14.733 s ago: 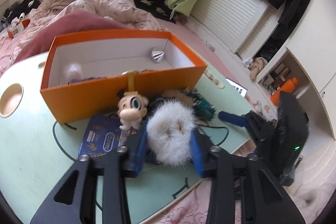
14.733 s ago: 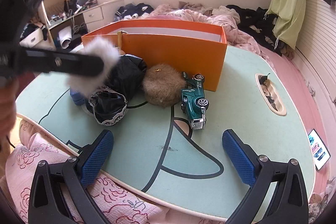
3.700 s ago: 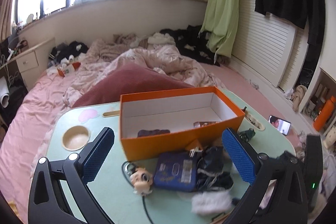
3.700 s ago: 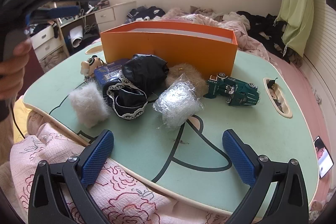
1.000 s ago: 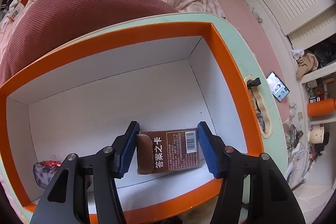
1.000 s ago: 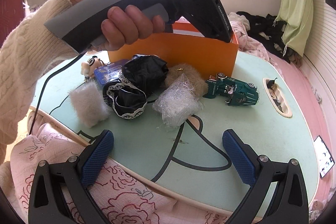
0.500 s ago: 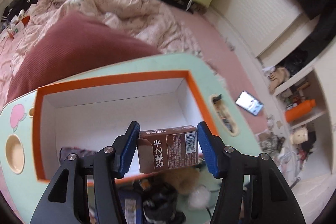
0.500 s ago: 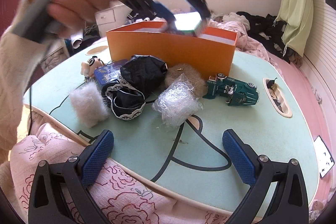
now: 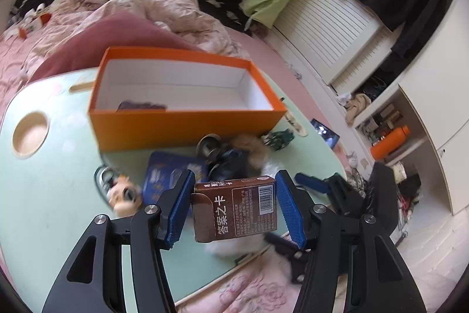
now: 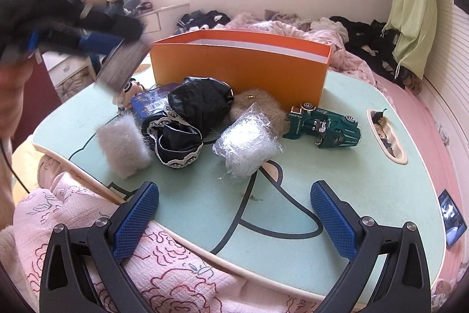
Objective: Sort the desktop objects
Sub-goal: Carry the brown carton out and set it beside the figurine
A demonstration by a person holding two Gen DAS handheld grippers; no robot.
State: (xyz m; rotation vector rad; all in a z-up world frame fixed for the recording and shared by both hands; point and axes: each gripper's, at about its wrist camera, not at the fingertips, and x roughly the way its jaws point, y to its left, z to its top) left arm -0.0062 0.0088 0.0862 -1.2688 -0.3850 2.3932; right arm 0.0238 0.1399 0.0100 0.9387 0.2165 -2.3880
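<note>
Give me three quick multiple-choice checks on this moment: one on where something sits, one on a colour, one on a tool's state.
1. Where is the green toy car?
A. inside the orange box
B. on the table by the orange box's right corner
C. in the right tool

2. What colour is the box's inside?
A. white
B. black
C. green

3. What is the left tool doing?
A. hanging open
B. clamping the brown card box
C. gripping the fluffy grey piece

Answers: 1 B, the car lies on the green tabletop; 2 A, white walls show; 3 B, both pads press the carton's sides.
</note>
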